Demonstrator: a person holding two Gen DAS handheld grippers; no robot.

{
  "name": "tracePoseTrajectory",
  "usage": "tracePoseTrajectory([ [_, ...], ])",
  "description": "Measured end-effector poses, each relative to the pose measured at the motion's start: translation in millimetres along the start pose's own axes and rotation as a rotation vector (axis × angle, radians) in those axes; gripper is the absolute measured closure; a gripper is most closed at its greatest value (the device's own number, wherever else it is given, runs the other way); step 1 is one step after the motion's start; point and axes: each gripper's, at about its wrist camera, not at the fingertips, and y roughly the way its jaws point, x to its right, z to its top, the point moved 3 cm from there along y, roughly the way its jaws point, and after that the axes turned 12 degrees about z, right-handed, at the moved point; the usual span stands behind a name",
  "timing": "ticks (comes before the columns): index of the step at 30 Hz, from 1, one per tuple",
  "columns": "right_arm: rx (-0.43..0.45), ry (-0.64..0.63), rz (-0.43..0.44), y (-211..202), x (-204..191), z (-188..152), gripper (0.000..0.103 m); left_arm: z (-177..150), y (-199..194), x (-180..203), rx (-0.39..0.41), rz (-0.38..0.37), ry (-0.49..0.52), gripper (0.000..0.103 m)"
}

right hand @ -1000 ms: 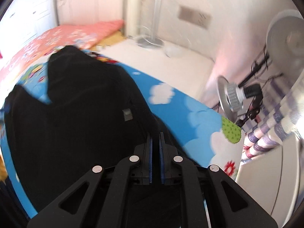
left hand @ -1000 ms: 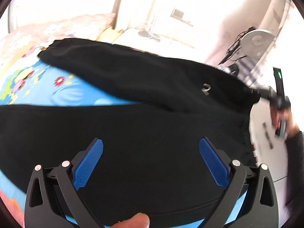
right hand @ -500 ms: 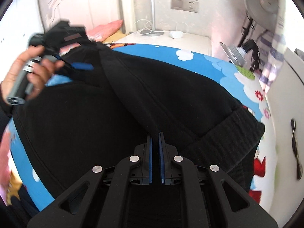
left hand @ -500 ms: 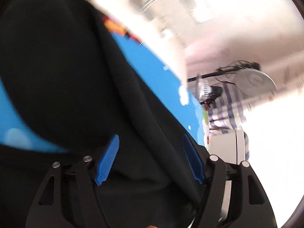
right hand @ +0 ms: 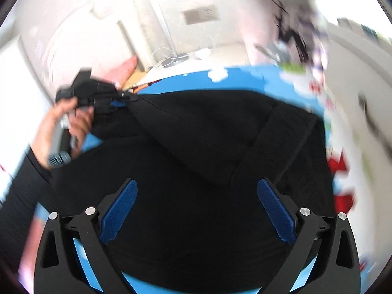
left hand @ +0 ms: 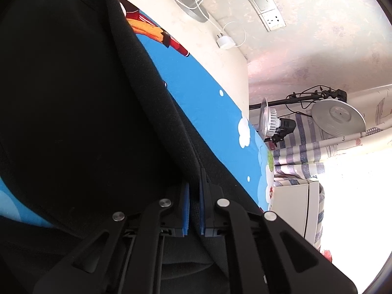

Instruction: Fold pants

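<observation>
The black pants (right hand: 196, 161) lie spread on a bed covered by a blue cartoon sheet (left hand: 208, 93), reaching close to its far edge. The left gripper (left hand: 194, 191) is pressed together, pinching a thick seam edge of the pants. The right gripper (right hand: 196, 208) is opening its jaws wide above the cloth, with nothing pressed between its blue pads (right hand: 276, 213).
</observation>
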Motion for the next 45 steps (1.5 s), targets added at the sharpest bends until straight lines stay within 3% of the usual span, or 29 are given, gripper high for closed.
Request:
tracePoseTrajectory([
  [2, 0.007, 0.162, 0.094, -1.8, 8.1, -5.4, 0.006, -1.5, -7.1, 1.1, 0.007, -0.013, 0.008, 0.097],
  [4, 0.026, 0.304, 0.116, -2.3, 20.8, -9.9, 0.006, -3.5, -16.9, 2.0, 0.018, -0.023, 0.02, 0.097],
  [8, 0.148, 0.376, -0.025, -12.8, 45.7, -3.8, 0.005, -7.4, -34.0, 4.4, 0.036, -0.031, 0.054, 0.097],
  [12, 0.174, 0.339, -0.095, -0.9, 56.9, 6.2, 0.006, -14.1, -42.7, -2.7, 0.041, -0.029, 0.074, 0.097],
  [13, 0.174, 0.34, -0.091, 1.5, 61.1, 8.0, 0.014, -16.4, -43.9, -4.7, 0.042, -0.03, 0.077, 0.097],
  [15, 0.127, 0.336, -0.074, 14.4, 64.0, 12.2, 0.051, -19.7, -45.7, -8.8, 0.044, -0.032, 0.078, 0.097],
  [16, 0.096, 0.334, -0.065, 17.2, 65.1, 12.4, 0.079, -20.9, -46.8, -11.1, 0.044, -0.035, 0.077, 0.097],
  [20, 0.086, 0.272, -0.05, 1.8, 56.7, 30.6, 0.088, -25.5, -56.7, -18.3, 0.044, -0.051, 0.072, 0.097],
  [25, 0.147, 0.244, -0.034, -56.5, 46.0, 49.6, 0.088, -66.6, -110.0, -24.6, 0.093, -0.106, -0.019, 0.098],
  [29, 0.146, 0.232, -0.071, -85.0, 49.9, 37.1, 0.088, -156.9, -161.3, -32.3, 0.16, -0.134, -0.019, 0.098],
  [31, 0.104, 0.222, -0.11, -82.5, 57.5, 20.5, 0.088, -204.7, -163.4, -43.7, 0.153, -0.099, 0.002, 0.097],
  [33, 0.037, 0.241, -0.146, -67.3, 71.5, 0.0, 0.088, -231.2, -149.7, -57.8, 0.118, -0.046, 0.02, 0.095],
  [37, -0.018, 0.237, -0.21, -52.2, 83.8, -30.9, 0.088, -255.3, -124.5, -98.1, 0.011, 0.045, -0.008, 0.078],
  [40, -0.014, 0.228, -0.219, -52.6, 85.1, -36.7, 0.087, -245.9, -159.4, -115.3, 0.131, 0.091, 0.001, 0.057],
  [42, -0.014, 0.231, -0.227, -50.9, 85.7, -35.2, 0.08, -223.8, -194.3, -122.6, 0.255, 0.145, 0.0, 0.045],
  [43, -0.018, 0.231, -0.232, -49.8, 85.7, -33.8, 0.07, -203.6, -214.0, -125.5, 0.341, 0.21, 0.011, 0.041],
  [44, -0.019, 0.228, -0.239, -49.0, 85.3, -32.8, 0.046, -188.6, -224.6, -124.8, 0.386, 0.263, 0.032, 0.041],
  [45, -0.016, 0.229, -0.245, -48.1, 85.2, -31.4, 0.031, -169.2, -233.3, -124.2, 0.432, 0.339, 0.055, 0.041],
])
